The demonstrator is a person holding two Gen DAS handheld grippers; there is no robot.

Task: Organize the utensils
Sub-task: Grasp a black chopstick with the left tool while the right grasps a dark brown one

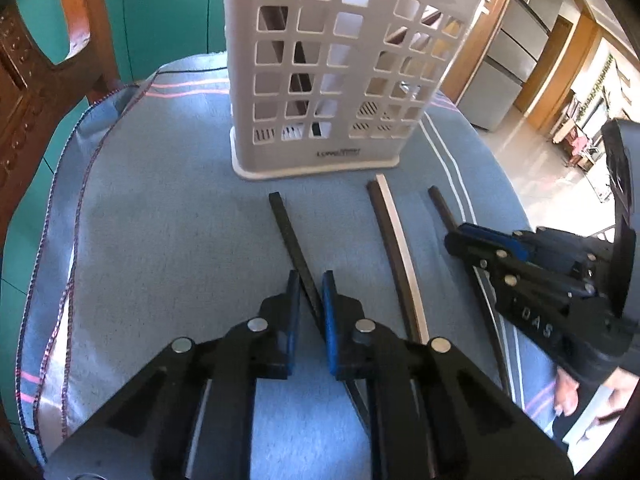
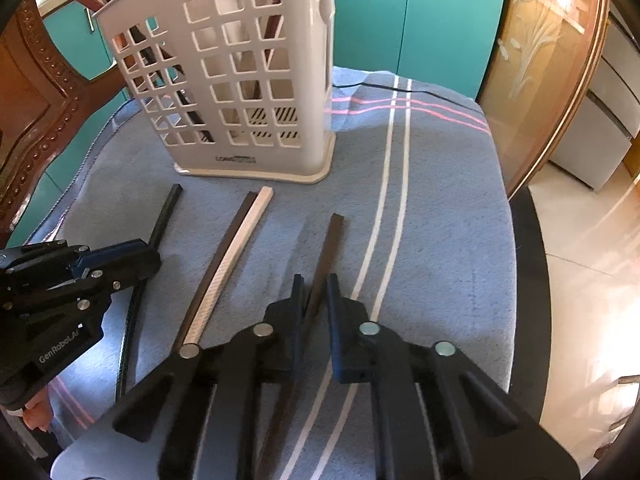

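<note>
left gripper (image 1: 311,280) low and level, jaws narrowly parted; right gripper (image 2: 316,284) beside it, low, jaws narrowly parted

The cloth (image 2: 440,208) is blue with white and pink stripes. The holder (image 1: 320,80) is pale grey with a square-hole grid. One chopstick (image 1: 286,232) is black, one white (image 2: 240,248), two dark brown. Cabinets (image 2: 440,20) are teal.

Bright daylight from 3 o'clock, glare on floor (image 2: 580,240); soft shadows on cloth (image 1: 160,220); strong fisheye bending, dark corners.
</note>
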